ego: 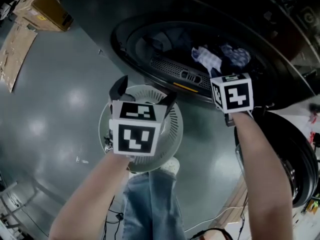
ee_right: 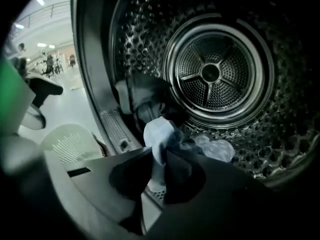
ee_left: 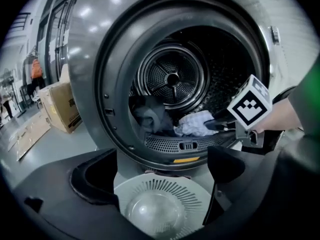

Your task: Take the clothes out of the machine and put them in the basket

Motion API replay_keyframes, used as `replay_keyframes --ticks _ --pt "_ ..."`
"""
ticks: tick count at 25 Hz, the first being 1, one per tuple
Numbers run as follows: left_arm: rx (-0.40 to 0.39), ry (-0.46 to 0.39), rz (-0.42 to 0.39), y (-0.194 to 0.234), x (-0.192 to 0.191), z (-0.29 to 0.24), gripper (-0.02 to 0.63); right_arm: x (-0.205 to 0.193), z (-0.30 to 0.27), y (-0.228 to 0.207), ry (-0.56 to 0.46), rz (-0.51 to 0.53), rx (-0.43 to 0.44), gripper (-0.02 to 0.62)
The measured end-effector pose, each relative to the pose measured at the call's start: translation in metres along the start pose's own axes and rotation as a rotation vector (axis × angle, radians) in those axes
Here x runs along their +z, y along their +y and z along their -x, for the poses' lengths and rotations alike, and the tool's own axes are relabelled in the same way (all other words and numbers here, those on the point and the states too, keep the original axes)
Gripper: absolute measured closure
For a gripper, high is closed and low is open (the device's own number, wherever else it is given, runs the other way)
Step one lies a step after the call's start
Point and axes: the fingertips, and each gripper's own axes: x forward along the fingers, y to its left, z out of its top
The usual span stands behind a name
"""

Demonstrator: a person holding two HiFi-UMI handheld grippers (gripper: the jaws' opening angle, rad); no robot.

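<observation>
1. You're on the pull-out step. Your right gripper [ee_right: 159, 156] is clamped tight on a light blue cloth [ee_right: 157, 131], with some dark fabric bunched in beside it, right at the mouth of the machine [ee_left: 95, 79].
2. Meanwhile your left gripper [ego: 145, 93] hangs with its jaws wide apart and nothing in them, right above the basket [ego: 173, 126].
3. The basket sits on the floor just in front of the opening and looks empty from what shows.
4. The drum isn't done. There are dark clothes [ee_left: 147, 116] piled at the front left and a pale piece [ee_right: 216, 149] further in.
5. Next move, I reckon: draw the cloth clear of the door lip without snagging, bring it over the basket, then let go.
</observation>
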Motion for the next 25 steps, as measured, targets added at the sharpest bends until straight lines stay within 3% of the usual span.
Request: replay_keyframes --ticks 7,12,25 --pt "-0.013 0.006 -0.018 -0.003 0.017 0.037 0.04 0.015 0.059 0.022 -0.049 -0.062 0.043 0.566" --pt "-0.014 0.01 0.004 -0.003 0.021 0.054 0.04 0.023 0.09 0.048 -0.124 -0.272 0.096 0.565" --pt "0.023 0.036 0.067 0.028 -0.004 0.096 0.04 0.012 0.125 0.121 -0.156 -0.606 0.184 0.565"
